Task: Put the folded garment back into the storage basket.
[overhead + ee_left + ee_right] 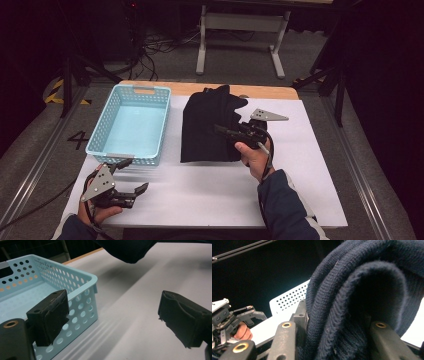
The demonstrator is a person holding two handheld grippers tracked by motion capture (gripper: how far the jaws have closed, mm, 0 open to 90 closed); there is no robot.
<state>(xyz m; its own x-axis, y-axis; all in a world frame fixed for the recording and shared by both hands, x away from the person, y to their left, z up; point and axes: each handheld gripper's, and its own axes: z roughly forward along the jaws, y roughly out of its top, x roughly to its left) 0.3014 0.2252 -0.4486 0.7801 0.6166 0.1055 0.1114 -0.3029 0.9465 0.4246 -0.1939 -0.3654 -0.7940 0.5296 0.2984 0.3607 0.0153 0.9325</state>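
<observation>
Left gripper [131, 176] beside blue basket [131, 125]

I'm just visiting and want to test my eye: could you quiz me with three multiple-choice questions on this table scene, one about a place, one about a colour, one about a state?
1. Where does the basket stand?
A. On the table's left part
B. On the floor
C. On top of the garment

2. What colour is the basket?
A. Red
B. Light blue
C. Yellow

3. How is the right hand-held gripper?
A. Open over the basket
B. Lying on the floor
C. Shut on the dark knitted garment

Answers:
1 A: in the high view it stands left of the garment, on the white table.
2 B: its perforated walls are pale blue.
3 C: the right gripper view has knit fabric bunched between the jaws.
</observation>
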